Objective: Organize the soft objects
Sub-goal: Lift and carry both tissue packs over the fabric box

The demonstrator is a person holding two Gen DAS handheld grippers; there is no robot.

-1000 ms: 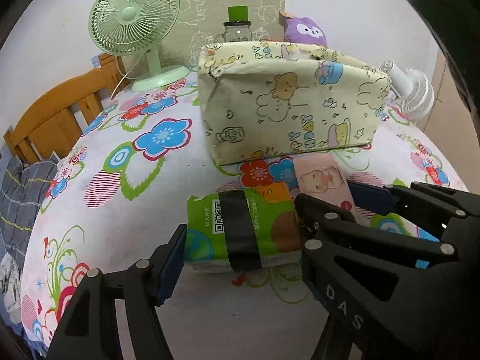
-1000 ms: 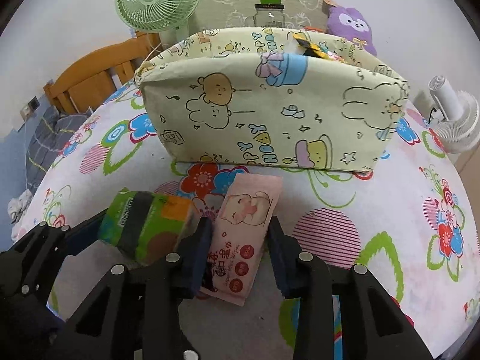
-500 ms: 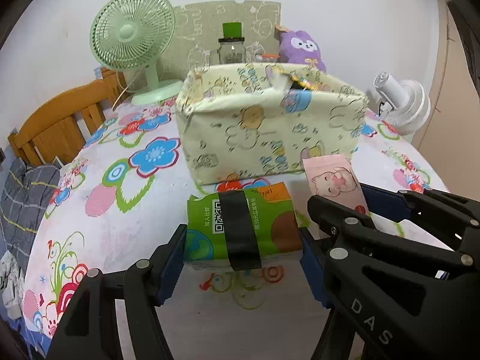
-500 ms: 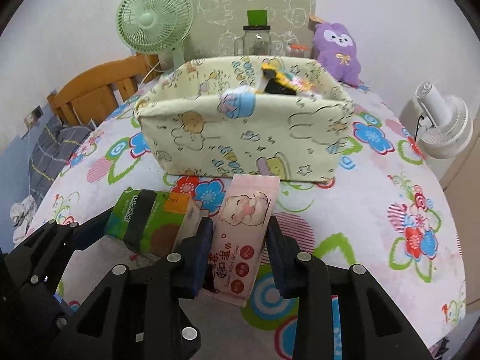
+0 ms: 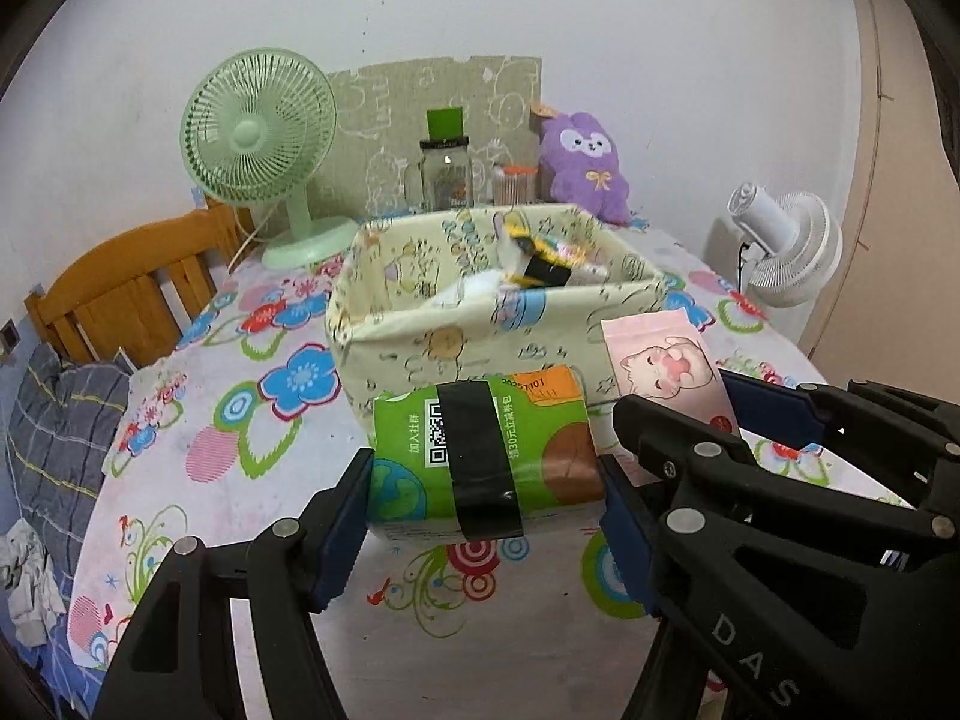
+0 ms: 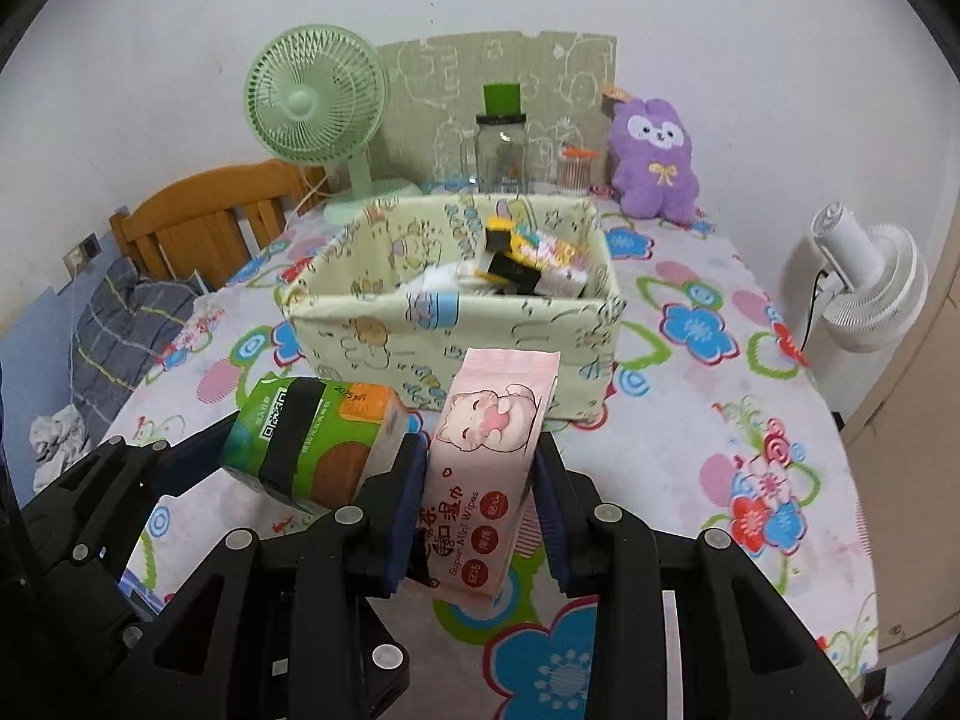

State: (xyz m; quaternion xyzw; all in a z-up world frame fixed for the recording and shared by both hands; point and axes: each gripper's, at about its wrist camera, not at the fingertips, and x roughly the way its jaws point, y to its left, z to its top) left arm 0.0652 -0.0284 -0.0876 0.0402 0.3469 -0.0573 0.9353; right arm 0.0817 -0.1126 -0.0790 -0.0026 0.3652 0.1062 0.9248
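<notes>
My left gripper (image 5: 486,516) is shut on a green tissue pack (image 5: 480,456) with a black tape band and holds it above the table. My right gripper (image 6: 480,510) is shut on a pink wet-wipes pack (image 6: 486,462) with a cat picture, also lifted. Each pack shows in the other view: the wipes (image 5: 666,372) at the right, the tissue pack (image 6: 312,438) at the left. A pale yellow fabric basket (image 5: 420,354) with cartoon prints stands just beyond both packs, open-topped (image 6: 336,306), with several small items inside.
A green desk fan (image 5: 264,138), a glass jar (image 5: 447,174) and a purple plush (image 5: 585,168) stand behind the basket. A white fan (image 6: 864,288) stands at the right. A wooden chair (image 5: 126,294) is at the left edge of the floral tablecloth (image 5: 240,480).
Both grippers have risen with their packs and pulled back a little. The basket now appears lower and farther, so its inside shows.
</notes>
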